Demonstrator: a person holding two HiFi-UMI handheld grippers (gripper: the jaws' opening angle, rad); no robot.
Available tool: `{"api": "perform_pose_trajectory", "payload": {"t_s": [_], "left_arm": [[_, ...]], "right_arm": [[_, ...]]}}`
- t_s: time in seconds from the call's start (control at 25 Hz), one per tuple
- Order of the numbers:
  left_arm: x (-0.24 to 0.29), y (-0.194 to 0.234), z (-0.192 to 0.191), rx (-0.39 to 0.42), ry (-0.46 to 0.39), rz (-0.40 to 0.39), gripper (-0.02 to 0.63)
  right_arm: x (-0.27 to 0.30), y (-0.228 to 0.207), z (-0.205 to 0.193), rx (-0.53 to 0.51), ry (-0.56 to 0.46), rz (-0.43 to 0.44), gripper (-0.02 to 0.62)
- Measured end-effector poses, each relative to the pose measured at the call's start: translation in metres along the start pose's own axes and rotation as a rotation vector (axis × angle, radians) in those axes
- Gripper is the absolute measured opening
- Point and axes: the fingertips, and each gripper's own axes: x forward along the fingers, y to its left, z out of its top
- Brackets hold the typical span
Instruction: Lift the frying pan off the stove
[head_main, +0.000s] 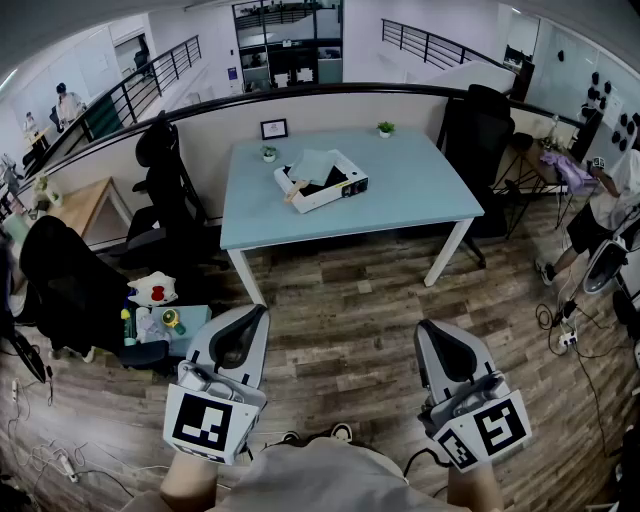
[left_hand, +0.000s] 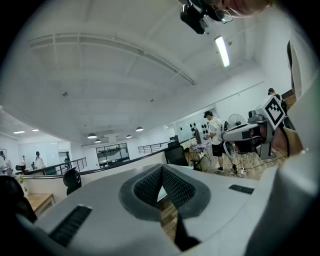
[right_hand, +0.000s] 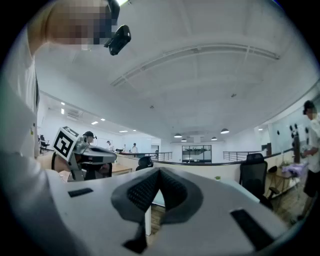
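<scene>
No frying pan or stove can be made out for certain. A white box-like thing (head_main: 322, 180) with a dark inside and a pale cloth on it lies on the light blue table (head_main: 420, 190), far ahead of both grippers. My left gripper (head_main: 256, 313) is held low over the wooden floor, shut, with nothing between its pads (left_hand: 150, 186). My right gripper (head_main: 428, 328) is level beside it, also shut and empty, its pads (right_hand: 172, 192) meeting at the tip. Both point toward the table.
Two small potted plants (head_main: 268, 153) (head_main: 385, 128) and a framed card (head_main: 273, 128) stand at the table's back edge. Black office chairs (head_main: 165, 190) (head_main: 480, 130) flank the table. A low stand with toys (head_main: 160, 318) is at the left. A person (head_main: 610, 200) stands at the right; cables (head_main: 570, 335) lie on the floor.
</scene>
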Motion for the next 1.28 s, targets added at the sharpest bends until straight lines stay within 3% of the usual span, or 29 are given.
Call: {"api": "perform_pose_trajectory", "payload": {"t_s": [0.36,0.64,0.68,0.72,0.76,0.92,1.28], "left_arm": [[0.022,-0.019,-0.01,0.007,0.021,-0.025,0.003],[0.035,-0.032,-0.011,-0.047,0.007,-0.006,0.005],[0.037,-0.033,-0.011,-0.051,0.008,-0.014,0.104],[0.04,-0.035,-0.012,-0.045,0.011,-0.021,0.271],[0.042,-0.036,-0.013,-0.03,0.018,-0.024,0.332],[0.052,-0.039,-0.016,0.011,0.017,-0.005,0.383],[0.081,-0.022,-0.025,-0.012,0.002,0.022,0.385]], "right_arm": [[-0.001,-0.022,-0.013,0.053,-0.002,0.017,0.003],[-0.009,-0.038,-0.028,0.067,0.026,0.032,0.003],[-0.009,-0.039,-0.028,0.07,0.026,0.035,0.003],[-0.01,-0.04,-0.028,0.073,0.023,0.038,0.003],[-0.009,-0.041,-0.027,0.074,0.019,0.039,0.003],[-0.004,-0.048,-0.027,0.077,0.01,0.036,0.003],[0.026,-0.067,-0.037,0.059,0.028,0.041,0.003]]}}
